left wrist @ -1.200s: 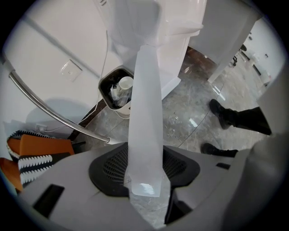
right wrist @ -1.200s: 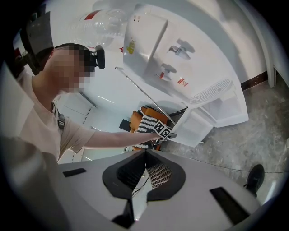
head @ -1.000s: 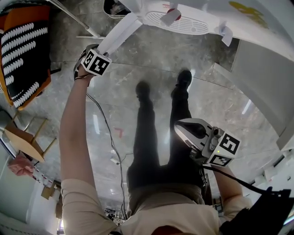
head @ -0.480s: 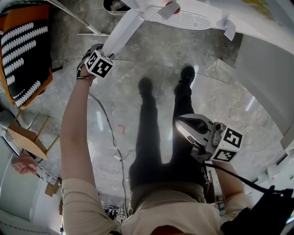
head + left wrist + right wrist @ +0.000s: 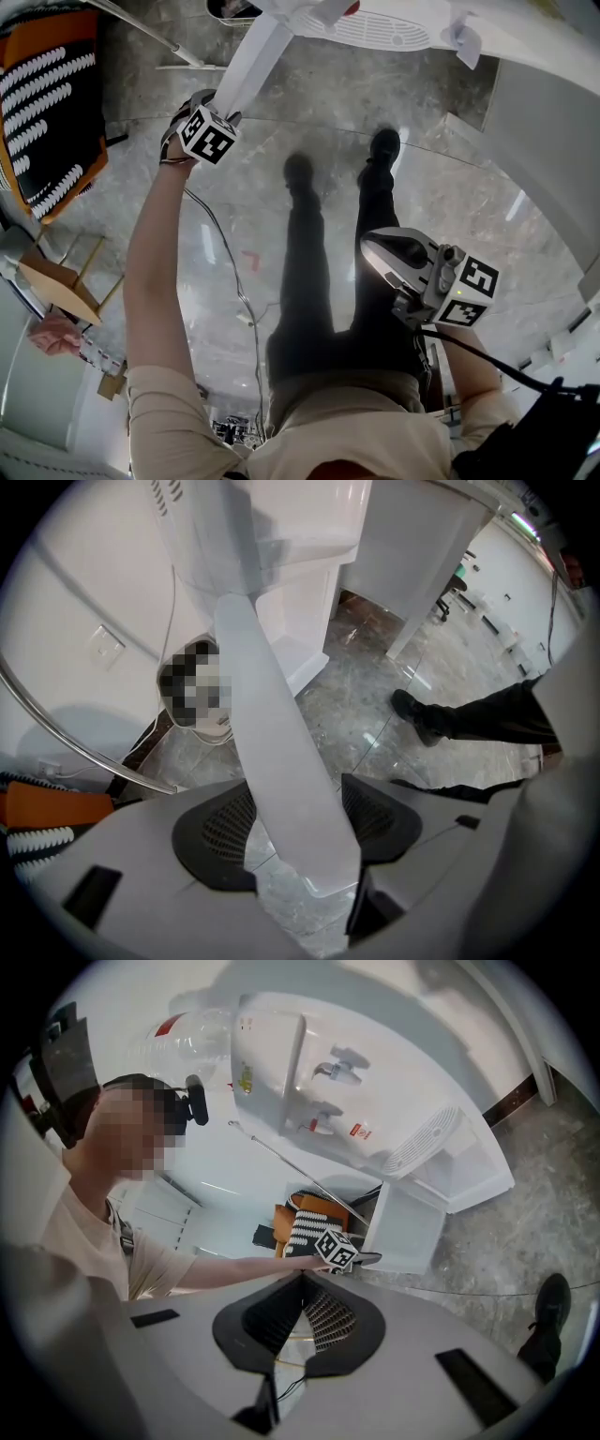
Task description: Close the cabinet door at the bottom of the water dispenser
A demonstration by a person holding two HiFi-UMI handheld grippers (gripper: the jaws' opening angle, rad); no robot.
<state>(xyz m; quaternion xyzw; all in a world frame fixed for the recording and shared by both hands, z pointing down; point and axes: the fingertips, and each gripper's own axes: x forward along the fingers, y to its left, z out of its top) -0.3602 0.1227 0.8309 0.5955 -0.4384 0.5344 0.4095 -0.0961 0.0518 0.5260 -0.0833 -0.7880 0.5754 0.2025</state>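
Cabinet door [image 5: 267, 714] left ajar at the water dispenser's [image 5: 309, 1072] base, its free edge straddled by the left gripper's [image 5: 295, 832] spread, just-widened jaws, dispenser top cropped overhead, right gripper [image 5: 302, 1288] pressed together, empty.

Landmark: cabinet door [image 5: 246, 58], standing out from the water dispenser [image 5: 394, 28].
- Left of door: slanted metal rod [image 5: 150, 37] close by, striped cushion [image 5: 47, 122] beyond. Tight passage.
- Right of door: bare marble floor [image 5: 450, 206], open up to the person's shoes [image 5: 380, 148].
- Far right: white panel [image 5: 553, 141].
- Near side: loose cable [image 5: 234, 284] on the floor.
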